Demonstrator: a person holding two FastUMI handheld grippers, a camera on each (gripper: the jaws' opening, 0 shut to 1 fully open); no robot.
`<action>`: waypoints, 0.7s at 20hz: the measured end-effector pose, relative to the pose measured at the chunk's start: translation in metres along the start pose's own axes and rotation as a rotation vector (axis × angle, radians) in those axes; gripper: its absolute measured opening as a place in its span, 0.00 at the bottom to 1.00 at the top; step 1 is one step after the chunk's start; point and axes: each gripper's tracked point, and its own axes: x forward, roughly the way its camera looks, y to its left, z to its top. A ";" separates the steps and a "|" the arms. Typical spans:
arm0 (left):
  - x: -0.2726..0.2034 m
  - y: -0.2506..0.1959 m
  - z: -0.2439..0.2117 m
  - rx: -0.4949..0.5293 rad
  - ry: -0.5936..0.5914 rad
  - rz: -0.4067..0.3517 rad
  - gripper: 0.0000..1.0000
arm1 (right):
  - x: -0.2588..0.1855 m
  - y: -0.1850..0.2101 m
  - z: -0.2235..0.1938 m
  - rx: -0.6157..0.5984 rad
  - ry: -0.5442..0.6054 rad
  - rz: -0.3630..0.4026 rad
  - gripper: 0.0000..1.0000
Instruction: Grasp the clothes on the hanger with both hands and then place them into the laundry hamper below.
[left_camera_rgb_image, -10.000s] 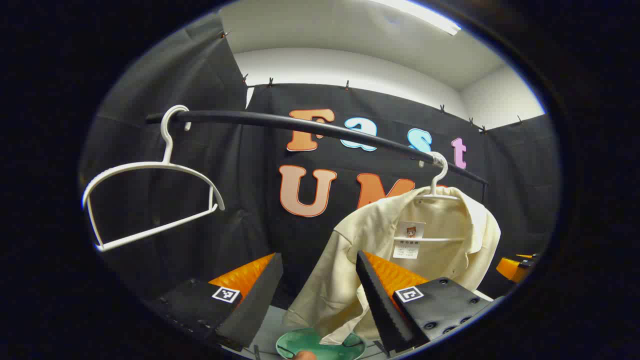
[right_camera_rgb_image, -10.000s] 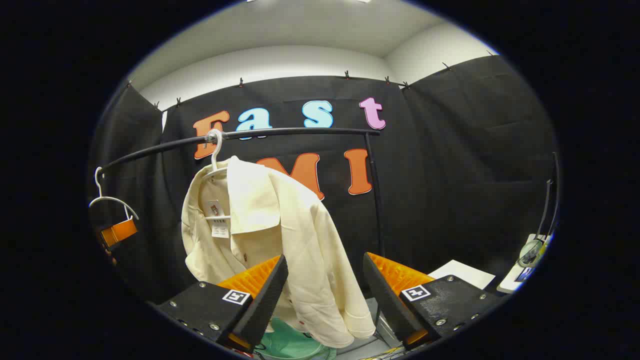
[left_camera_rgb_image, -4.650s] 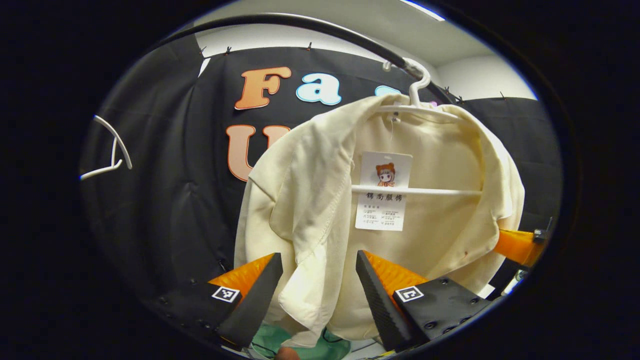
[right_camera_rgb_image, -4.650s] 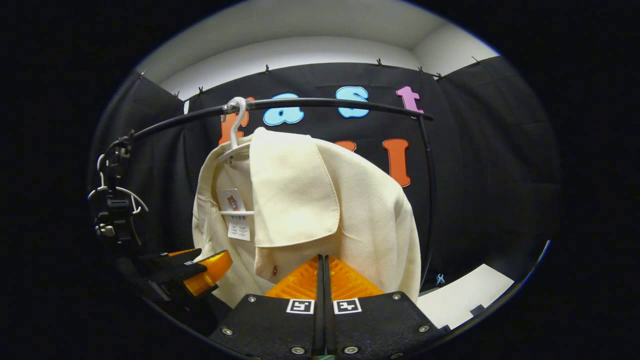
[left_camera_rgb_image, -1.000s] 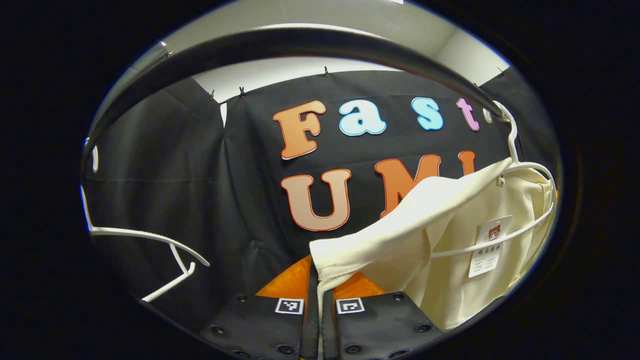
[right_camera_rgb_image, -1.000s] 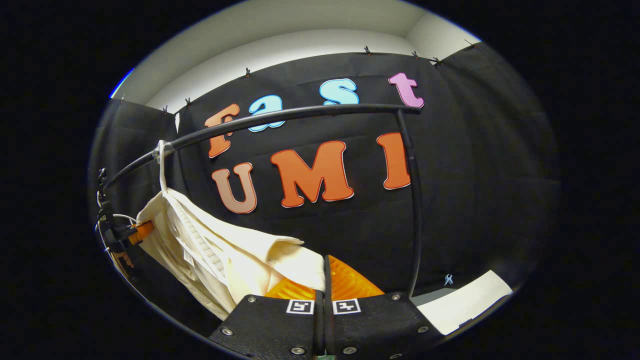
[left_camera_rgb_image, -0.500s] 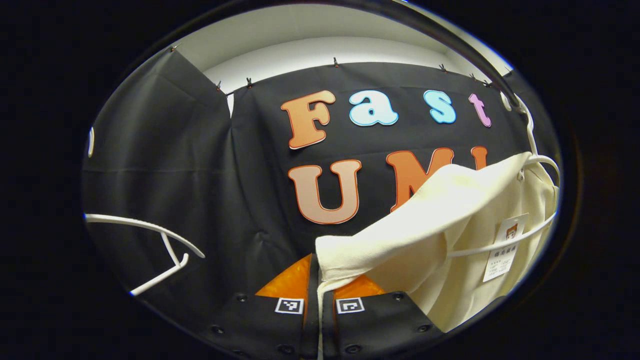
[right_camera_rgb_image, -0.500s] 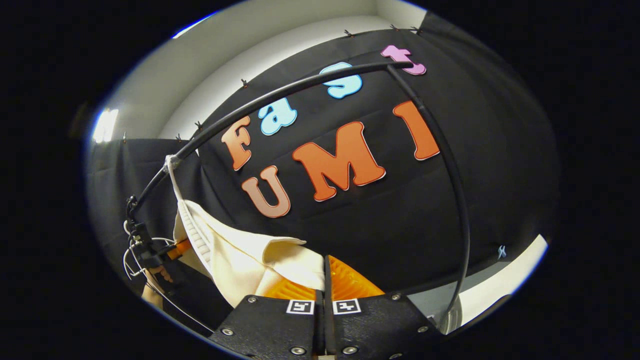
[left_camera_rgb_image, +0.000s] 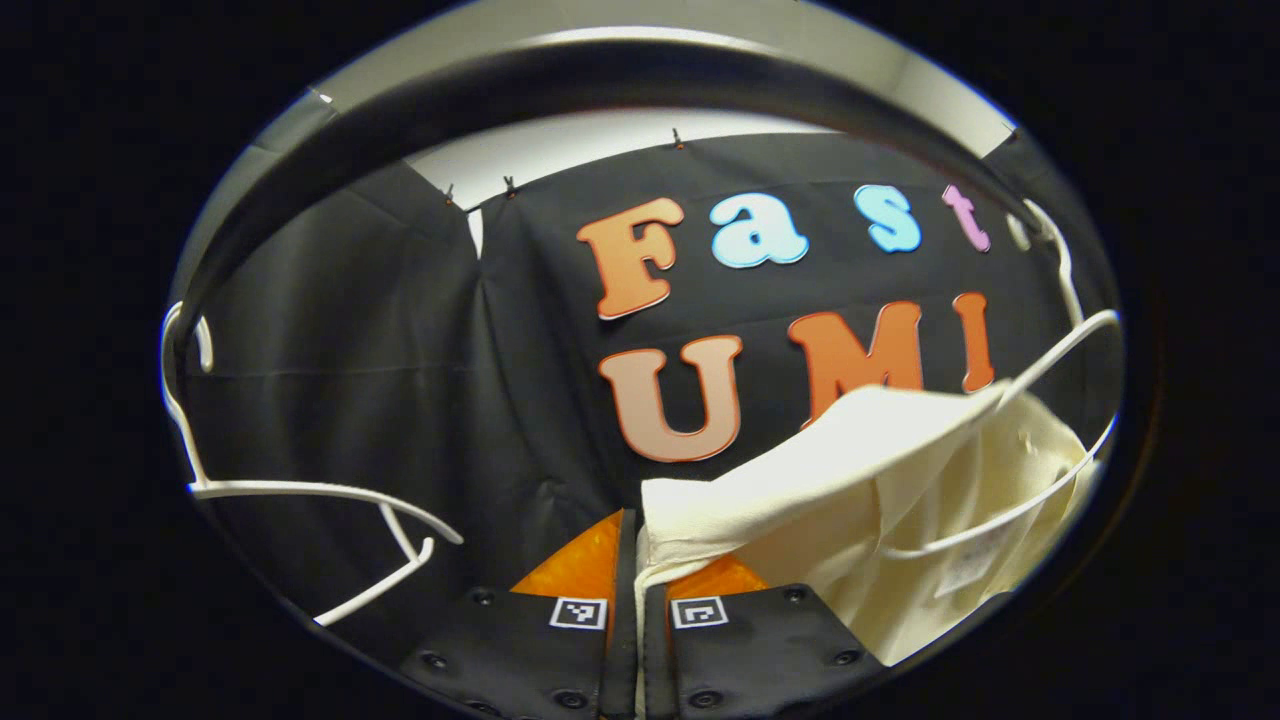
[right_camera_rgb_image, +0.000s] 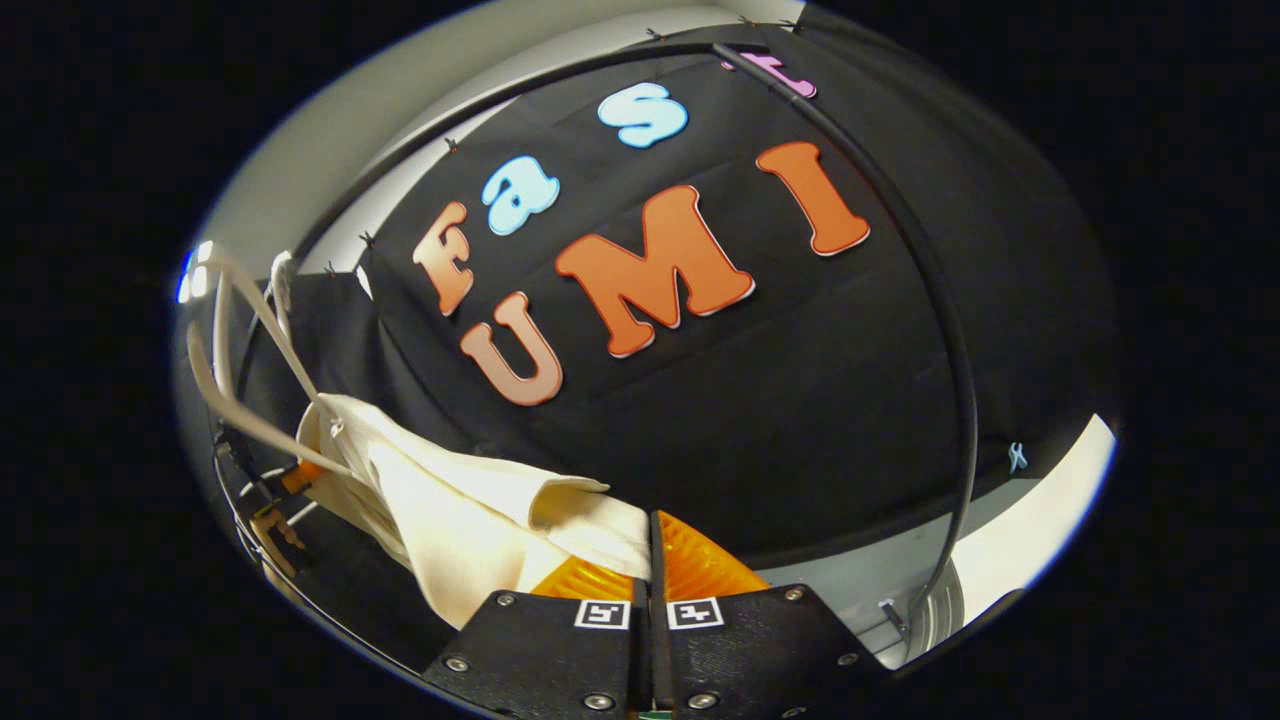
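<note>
1 cream fabric shirt (left_camera_rgb_image: 900, 470) hangs off 1 white plastic hanger (left_camera_rgb_image: 1060, 330) on the black metal rail (left_camera_rgb_image: 560, 75); left gripper (left_camera_rgb_image: 632, 560) and right gripper (right_camera_rgb_image: 648, 560) each pinch its cloth. 1 bare white plastic hanger (left_camera_rgb_image: 300, 495) hangs at the rail's left end.

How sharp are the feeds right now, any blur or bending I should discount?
Left gripper view: the rail looms close, soft and strongly bowed; the shirt's tag is blurred. Right gripper view: tilted, the rail curves hard, the shirt stays fairly sharp, glare at the left edge.

Tag (left_camera_rgb_image: 962, 570) on shirt (left_camera_rgb_image: 860, 470), print unreadable
</note>
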 end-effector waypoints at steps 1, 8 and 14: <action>0.000 0.012 -0.016 -0.035 0.043 0.019 0.10 | 0.004 0.001 -0.016 0.030 0.017 0.009 0.00; 0.004 0.003 -0.109 0.020 0.178 0.009 0.10 | 0.003 -0.006 -0.063 0.121 0.017 -0.022 0.00; -0.025 -0.013 -0.140 -0.021 0.225 -0.030 0.10 | -0.005 -0.013 -0.081 0.108 0.036 -0.059 0.00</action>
